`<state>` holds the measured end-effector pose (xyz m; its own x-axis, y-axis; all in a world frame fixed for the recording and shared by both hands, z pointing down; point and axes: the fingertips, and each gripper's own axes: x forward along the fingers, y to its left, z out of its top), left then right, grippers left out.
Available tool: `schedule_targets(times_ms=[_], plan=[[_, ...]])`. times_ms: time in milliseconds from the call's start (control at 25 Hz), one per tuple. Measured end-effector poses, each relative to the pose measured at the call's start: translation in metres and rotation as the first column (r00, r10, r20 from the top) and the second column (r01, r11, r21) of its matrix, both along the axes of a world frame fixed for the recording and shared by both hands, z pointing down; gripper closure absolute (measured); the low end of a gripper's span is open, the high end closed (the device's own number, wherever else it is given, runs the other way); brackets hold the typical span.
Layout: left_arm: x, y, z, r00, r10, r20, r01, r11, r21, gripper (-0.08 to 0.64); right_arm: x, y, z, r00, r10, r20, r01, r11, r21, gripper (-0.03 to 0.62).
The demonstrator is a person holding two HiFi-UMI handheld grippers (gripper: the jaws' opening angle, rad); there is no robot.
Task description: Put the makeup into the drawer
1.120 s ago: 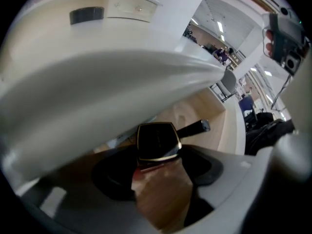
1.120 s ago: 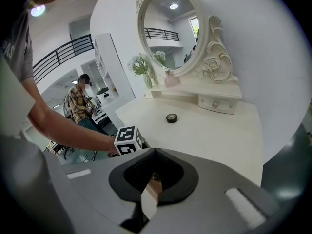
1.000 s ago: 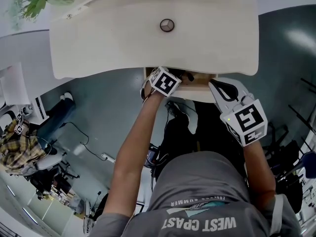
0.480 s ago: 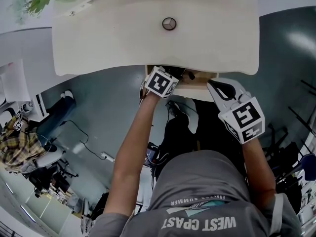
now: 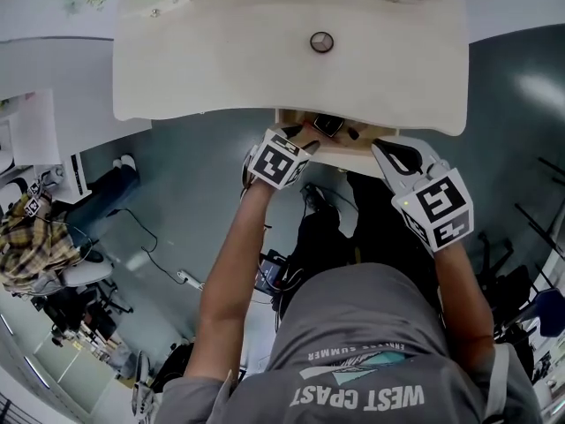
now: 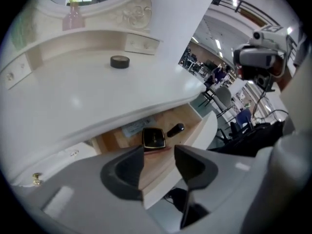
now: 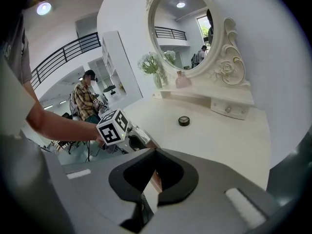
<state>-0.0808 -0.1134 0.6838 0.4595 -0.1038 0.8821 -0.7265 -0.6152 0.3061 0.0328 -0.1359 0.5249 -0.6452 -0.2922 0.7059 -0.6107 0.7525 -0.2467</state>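
Left gripper (image 6: 159, 152) jaws, empty and just narrowing, hover over the open drawer (image 6: 187, 115) holding a black compact (image 6: 153, 138) — right gripper (image 7: 155, 153) jaws pressed together.

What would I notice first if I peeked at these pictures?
Probably the big white dressing table, with a small round tin on top. Then the open drawer under it, with a black makeup case lying inside. A fancy oval mirror stands behind.
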Motion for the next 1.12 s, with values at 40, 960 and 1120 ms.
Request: schedule_targets(times_ms=[40,960,1120], plan=[[-0.004,0.002,-0.004,1.000,-0.007,-0.003,0.007,1.000,0.010,0.367,-0.002,0.002,-0.002,1.000,-0.007,-0.001,0.007,1.000,0.003,0.591],[-0.087,0.038,-0.270,0.947,-0.250,-0.202,0.316,0.834,0.451,0.557,-0.043,0.021,-0.151,0.996,-0.055,0.065,0.037,0.966,0.254,0.591],[-0.103,0.047,-0.302,0.945,-0.270,-0.185,0.327,0.781,0.532,0.557,-0.048,0.022,-0.172,0.995,-0.081,0.061,0.057,0.946,0.318,0.591]])
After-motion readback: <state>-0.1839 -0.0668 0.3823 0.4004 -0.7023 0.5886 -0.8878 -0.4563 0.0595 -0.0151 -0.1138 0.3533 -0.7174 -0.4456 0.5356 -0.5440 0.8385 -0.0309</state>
